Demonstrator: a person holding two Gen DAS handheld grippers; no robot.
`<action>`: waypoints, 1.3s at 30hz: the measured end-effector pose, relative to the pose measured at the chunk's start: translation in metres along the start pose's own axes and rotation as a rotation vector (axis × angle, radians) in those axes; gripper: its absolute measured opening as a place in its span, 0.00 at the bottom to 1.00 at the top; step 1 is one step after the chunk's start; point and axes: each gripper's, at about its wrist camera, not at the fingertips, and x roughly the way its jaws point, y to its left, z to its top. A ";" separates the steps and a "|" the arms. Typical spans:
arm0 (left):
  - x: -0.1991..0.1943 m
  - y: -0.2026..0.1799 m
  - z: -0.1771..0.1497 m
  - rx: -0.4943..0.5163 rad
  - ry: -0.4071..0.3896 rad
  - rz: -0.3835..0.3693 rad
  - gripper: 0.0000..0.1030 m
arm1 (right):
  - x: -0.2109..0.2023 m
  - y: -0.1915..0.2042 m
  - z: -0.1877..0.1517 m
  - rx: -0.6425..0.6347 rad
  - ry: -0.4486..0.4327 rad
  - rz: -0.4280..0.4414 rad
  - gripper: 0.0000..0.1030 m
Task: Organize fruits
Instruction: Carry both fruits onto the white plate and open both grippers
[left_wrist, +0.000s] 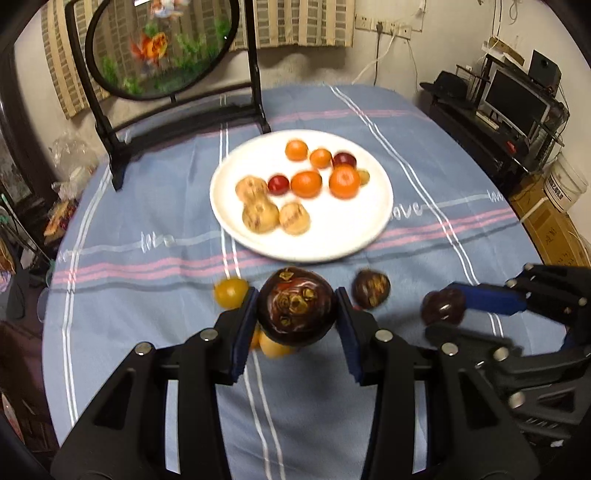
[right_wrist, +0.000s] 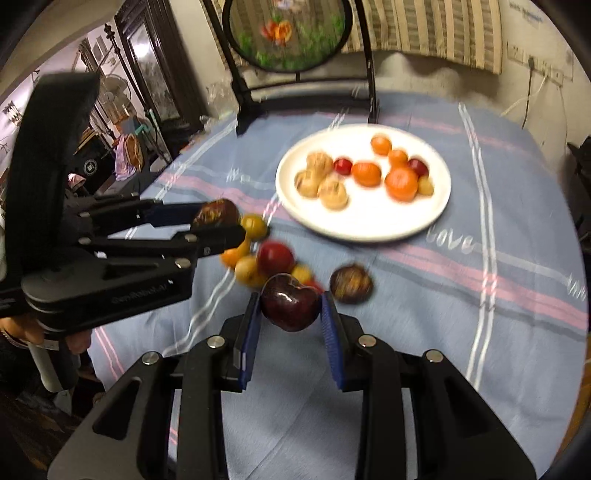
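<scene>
The left gripper (left_wrist: 297, 308) clamps a dark mangosteen (left_wrist: 296, 306) between its fingers; the right gripper (right_wrist: 290, 308) likewise grips a dark red plum (right_wrist: 290, 306), both raised over the loose fruit near the bench's front edge. The white plate (left_wrist: 354, 236) sits mid-bench, already holding oranges and pale fruits. Best to lower each fruit onto bare plate before releasing, so nothing rolls.

Plate (left_wrist: 373, 229) glossy white ceramic-looking — tablecloth (left_wrist: 424, 155) soft matt cloth — dark fruit (right_wrist: 290, 304) smooth, shiny.
</scene>
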 end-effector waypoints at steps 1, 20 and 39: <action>-0.002 0.002 0.009 0.004 -0.015 0.004 0.41 | -0.003 -0.002 0.009 -0.009 -0.015 -0.007 0.32; 0.052 0.015 0.099 -0.010 -0.032 0.059 0.41 | 0.031 -0.058 0.111 0.044 -0.112 -0.038 0.32; 0.130 0.023 0.119 0.020 0.043 0.088 0.41 | 0.106 -0.095 0.139 0.068 -0.015 -0.030 0.32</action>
